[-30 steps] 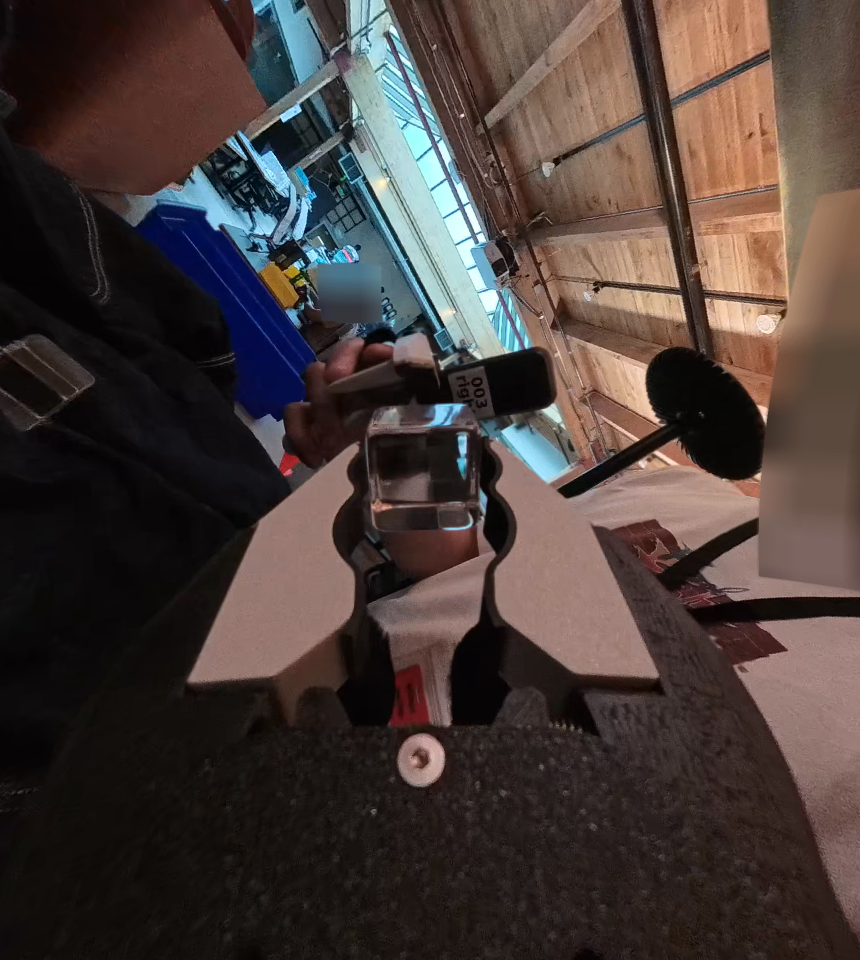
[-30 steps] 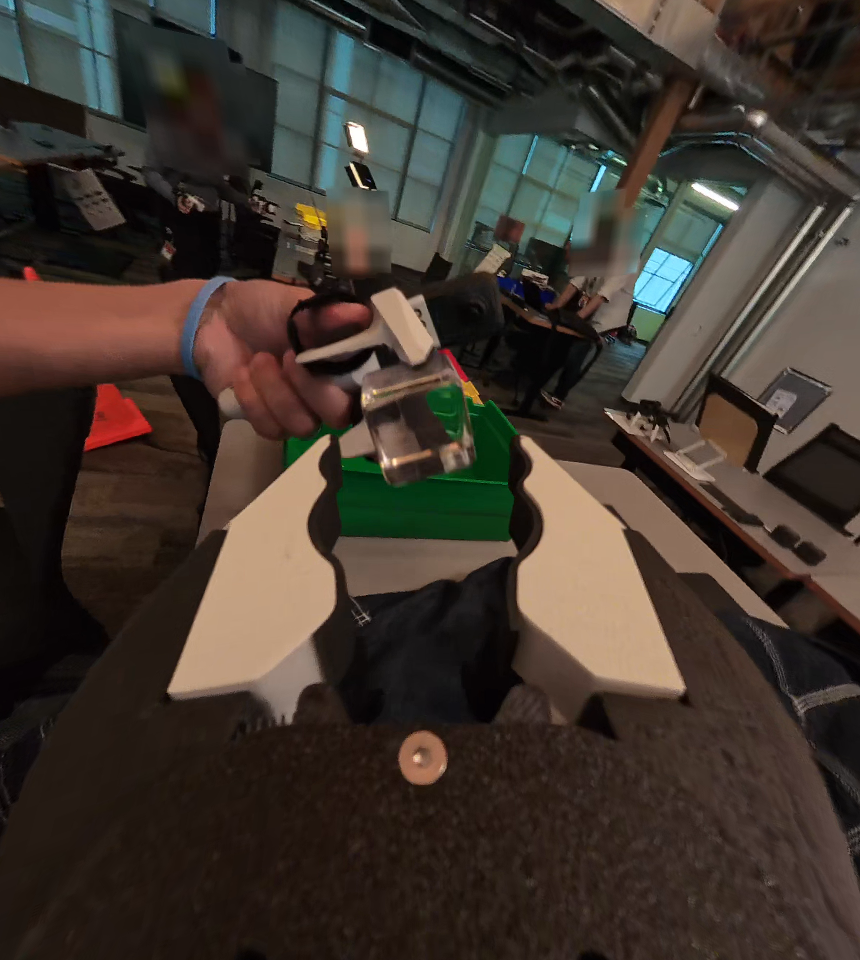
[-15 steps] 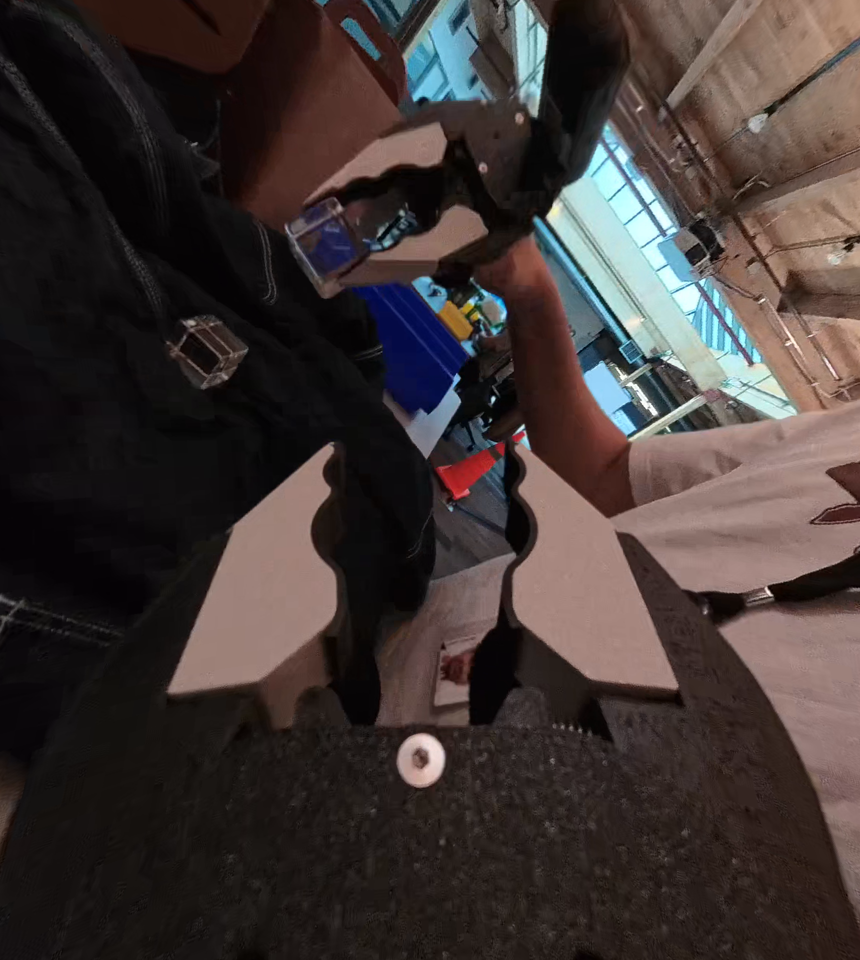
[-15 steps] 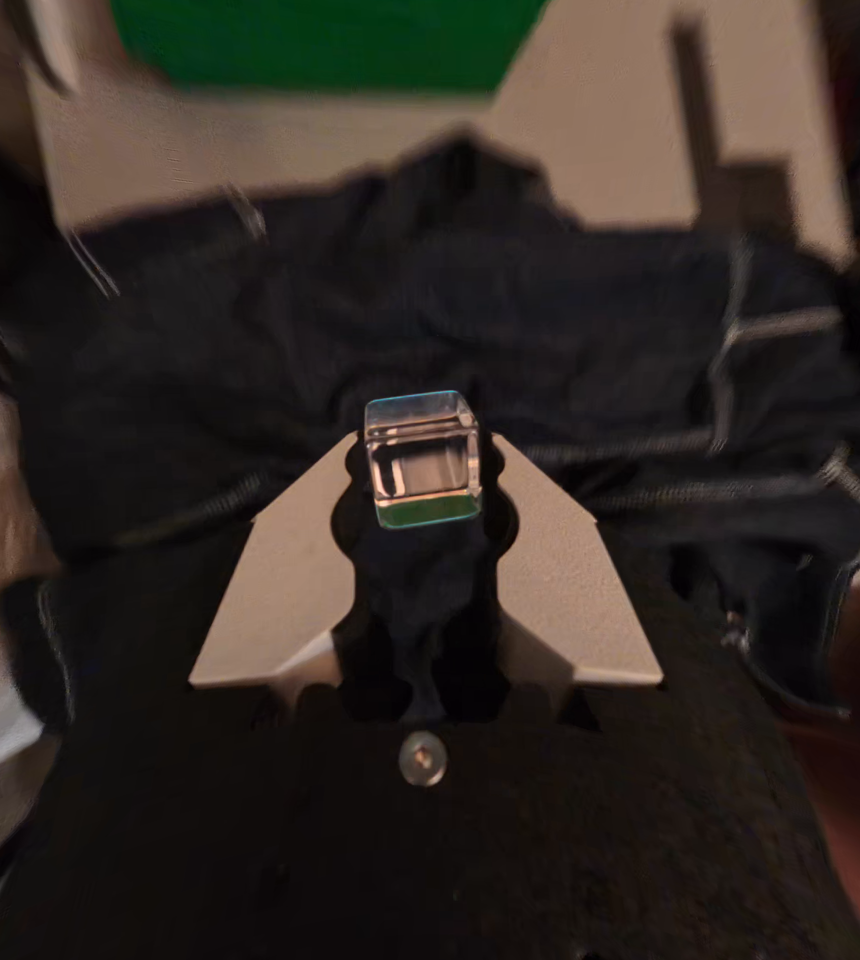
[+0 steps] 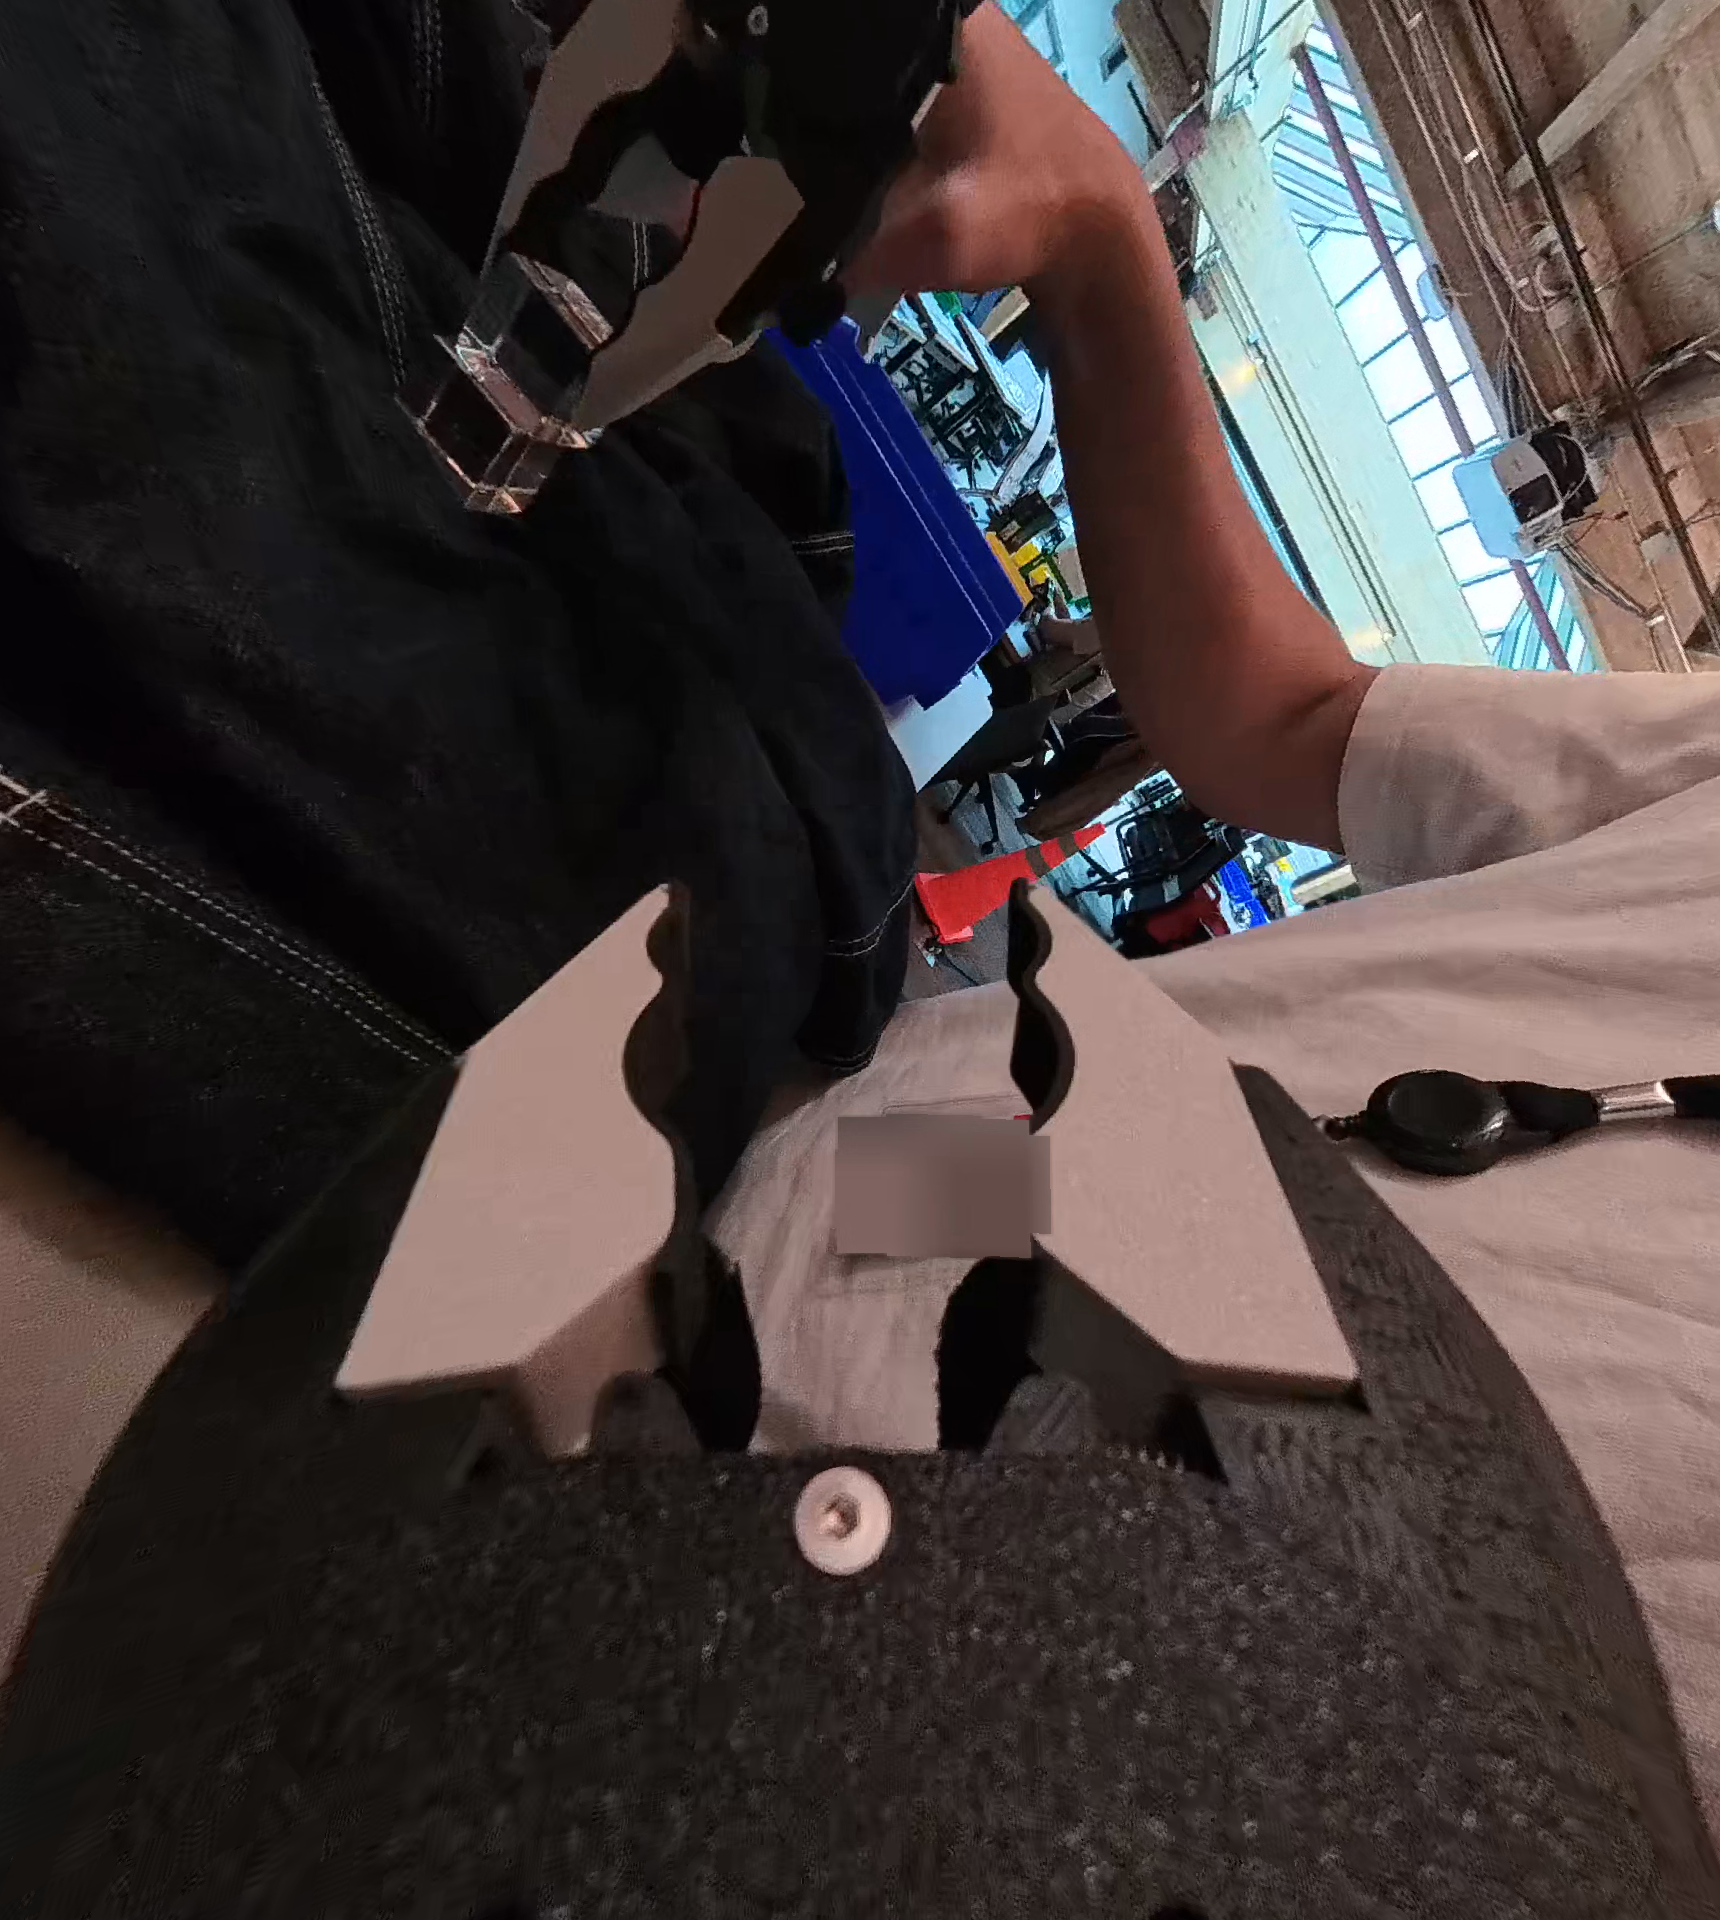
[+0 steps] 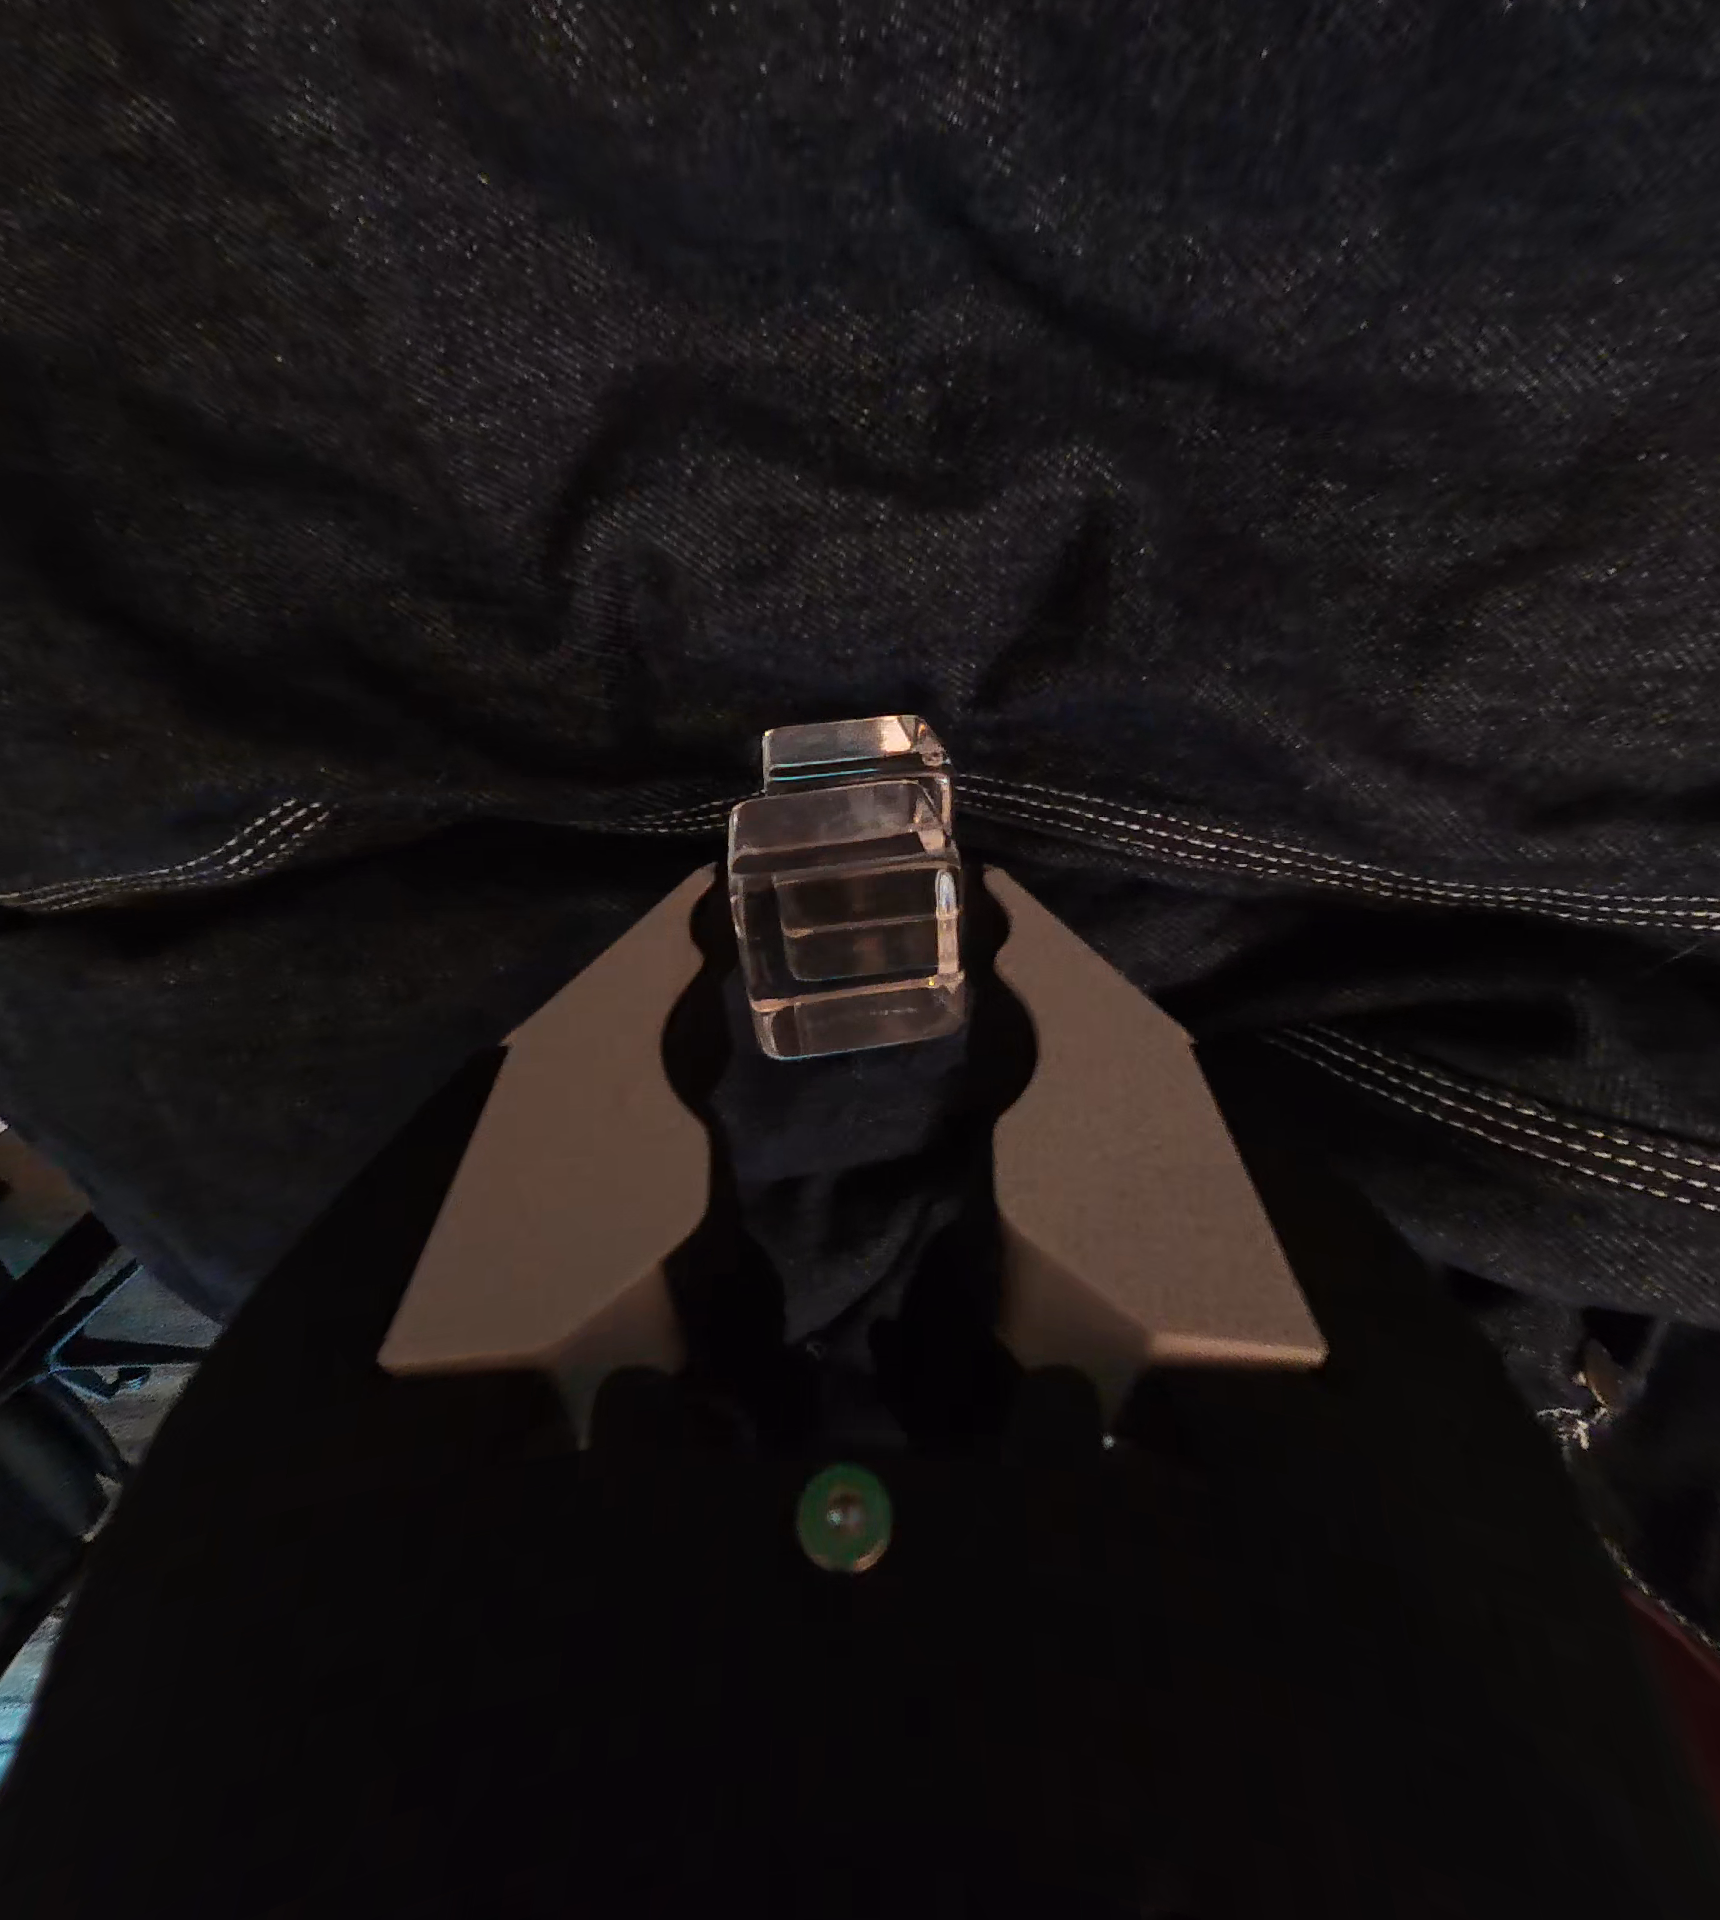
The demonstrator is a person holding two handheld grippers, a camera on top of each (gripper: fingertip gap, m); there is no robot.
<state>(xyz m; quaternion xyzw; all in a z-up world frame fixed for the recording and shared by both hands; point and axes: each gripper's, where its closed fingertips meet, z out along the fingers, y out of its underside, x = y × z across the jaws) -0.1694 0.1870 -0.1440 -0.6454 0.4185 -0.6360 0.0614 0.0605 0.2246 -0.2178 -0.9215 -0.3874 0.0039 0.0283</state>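
Observation:
My right gripper is shut on a clear cube. It holds that cube against a second clear cube that rests on dark denim cloth by a white-stitched seam. In the left wrist view the right gripper shows at the upper left with its held cube touching the other cube on the denim. My left gripper is open and empty. It is well away from both cubes, near the edge of the denim and the person's white shirt.
The person's bare forearm reaches to the right gripper. A black badge reel on a strap lies on the shirt. Behind are a blue bin, an orange cone, windows and a wooden ceiling.
One second ago my left gripper held the cube between the right gripper's open fingers. The right gripper then shut on it and carried it down onto the second cube on the denim. The left gripper opened.

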